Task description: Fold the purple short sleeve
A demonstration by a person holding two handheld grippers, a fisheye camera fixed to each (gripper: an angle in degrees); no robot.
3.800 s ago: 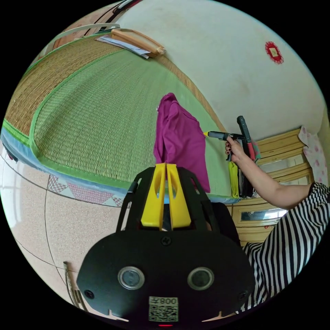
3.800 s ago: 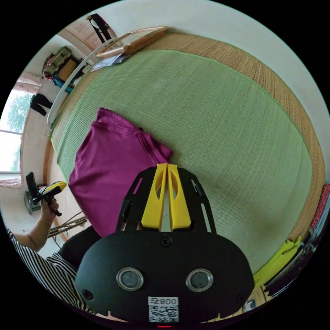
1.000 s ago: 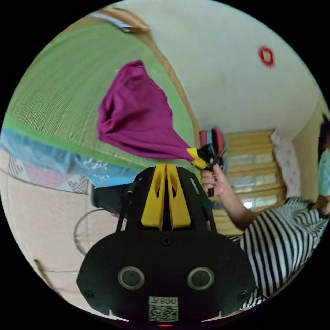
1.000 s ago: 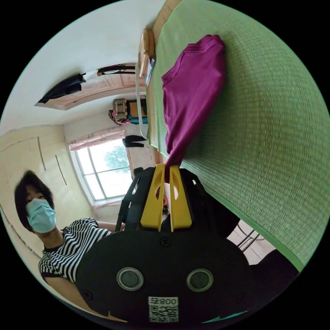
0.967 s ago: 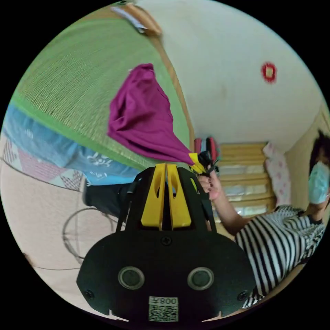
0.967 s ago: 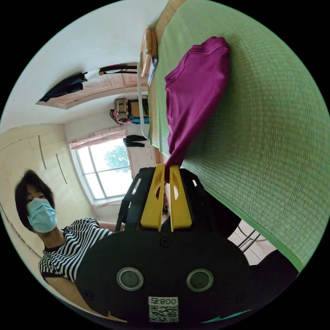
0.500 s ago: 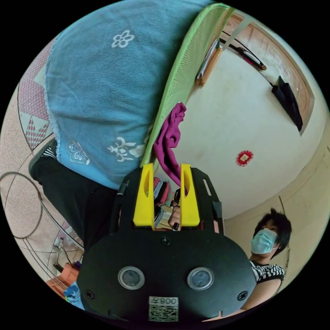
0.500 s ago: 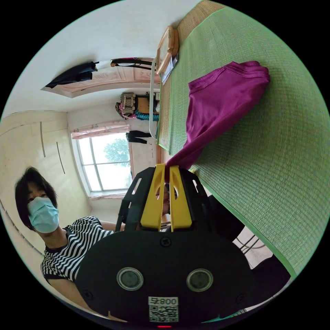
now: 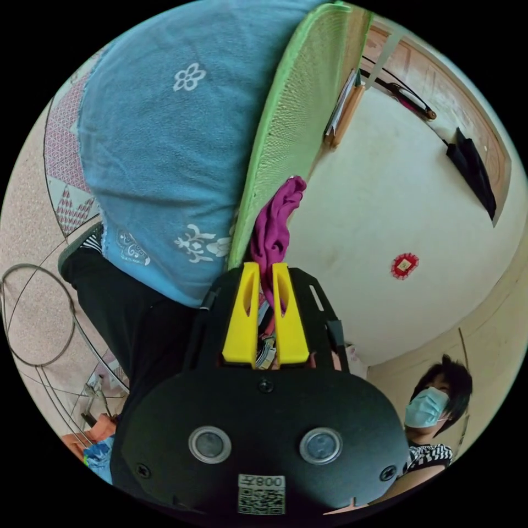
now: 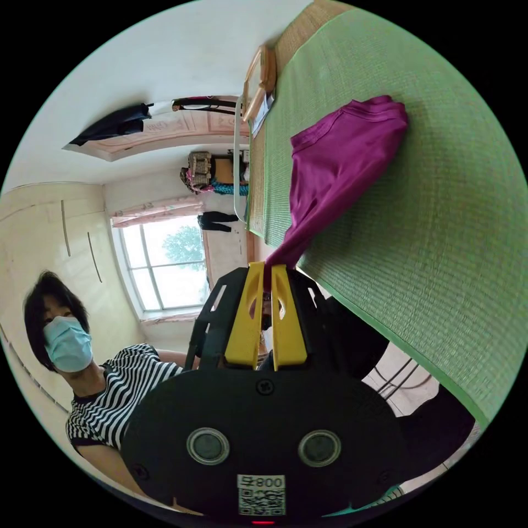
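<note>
The purple short-sleeve shirt (image 10: 341, 159) lies bunched on the green woven mat (image 10: 440, 231), with one corner pulled off the mat's edge toward me. My right gripper (image 10: 268, 270) is shut on that corner, and the cloth runs taut from its yellow jaws up to the mat. In the left gripper view the shirt (image 9: 275, 220) hangs as a narrow gathered strip beside the mat's edge (image 9: 258, 181). My left gripper (image 9: 265, 269) is shut on the strip's lower end, purple cloth showing between the jaws.
A blue patterned cover (image 9: 165, 137) drapes the bed's side below the mat. A wooden frame (image 10: 258, 82) lies at the mat's far end. A person in a striped top (image 10: 110, 385) stands close behind the grippers. A wire ring (image 9: 33, 319) rests on the floor.
My left gripper's jaws stood open around the hanging shirt half a second ago and have now shut on it. The right gripper has kept its hold on the corner.
</note>
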